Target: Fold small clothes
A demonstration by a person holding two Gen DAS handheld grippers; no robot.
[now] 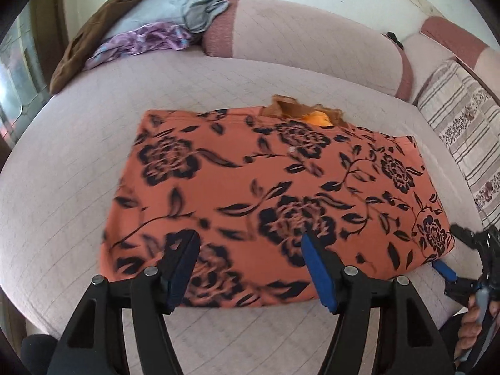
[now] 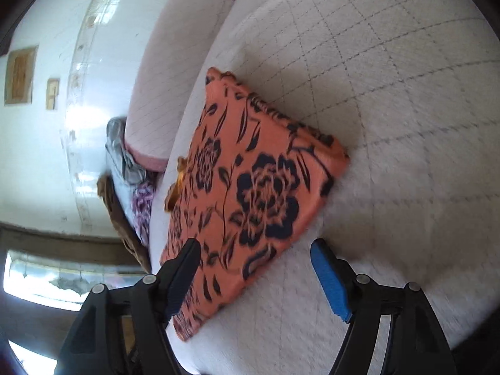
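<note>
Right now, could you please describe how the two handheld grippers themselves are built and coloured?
Both match: the left gripper and right gripper have black plastic linkage arms with round silver pivot pins and flat blue ribbed pads lining the fingers. No cables or markings are visible.

A striped pillow (image 1: 459,118) lies beside a bolster (image 1: 300,43) on the quilted sofa (image 1: 62,168).

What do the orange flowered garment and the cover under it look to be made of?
Orange garment: thin, matte woven or knit cloth with a printed dark floral pattern; it lies flat with soft folded edges. Cover: pale quilted fabric, judging by the stitched grid lines; matte.
</note>
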